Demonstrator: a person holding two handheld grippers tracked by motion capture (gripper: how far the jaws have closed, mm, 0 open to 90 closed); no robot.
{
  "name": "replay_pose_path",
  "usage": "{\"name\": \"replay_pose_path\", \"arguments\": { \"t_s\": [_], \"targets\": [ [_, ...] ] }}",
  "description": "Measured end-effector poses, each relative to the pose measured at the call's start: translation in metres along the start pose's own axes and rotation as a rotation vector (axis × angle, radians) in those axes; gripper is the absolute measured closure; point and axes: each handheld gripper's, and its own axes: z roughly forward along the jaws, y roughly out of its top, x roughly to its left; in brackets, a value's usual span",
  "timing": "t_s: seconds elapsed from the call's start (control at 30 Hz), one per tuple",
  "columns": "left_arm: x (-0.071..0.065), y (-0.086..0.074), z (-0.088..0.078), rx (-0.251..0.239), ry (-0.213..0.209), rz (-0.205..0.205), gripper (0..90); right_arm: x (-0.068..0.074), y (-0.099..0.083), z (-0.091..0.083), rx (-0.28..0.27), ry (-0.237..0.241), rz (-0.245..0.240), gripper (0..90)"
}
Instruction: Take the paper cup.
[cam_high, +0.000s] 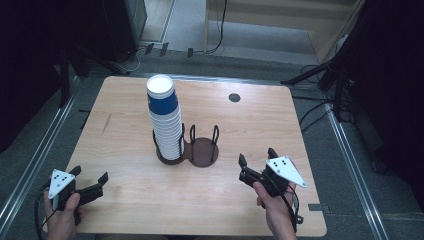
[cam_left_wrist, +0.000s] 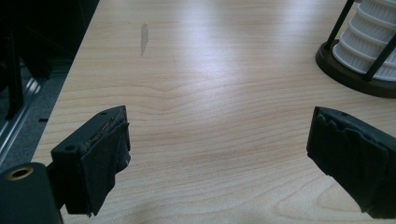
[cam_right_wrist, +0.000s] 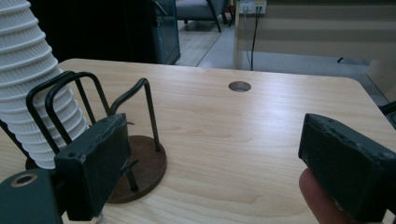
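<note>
A tall stack of paper cups (cam_high: 165, 119), its top cup blue, stands upright in one ring of a dark two-ring wire holder (cam_high: 190, 148) near the middle of the wooden surface (cam_high: 250, 125). The left gripper (cam_high: 92, 187) sits at the near left corner, fingers apart and empty. The right gripper (cam_high: 257, 162) is near the holder's empty ring, fingers apart, gripping nothing.
</note>
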Motion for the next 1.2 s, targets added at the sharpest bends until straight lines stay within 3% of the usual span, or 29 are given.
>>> {"name": "replay_pose_path", "arguments": {
  "t_s": [0.87, 1.2],
  "targets": [
    [-0.001, 0.001, 0.002, 0.012, 0.008, 0.003, 7.0, 0.048, 0.027, 0.022, -0.016, 0.085, -0.036, 6.5],
    [-0.001, 0.001, 0.002, 0.019, 0.010, 0.004, 7.0, 0.062, 0.027, 0.031, -0.009, 0.102, -0.030, 5.4]
  ]
}}
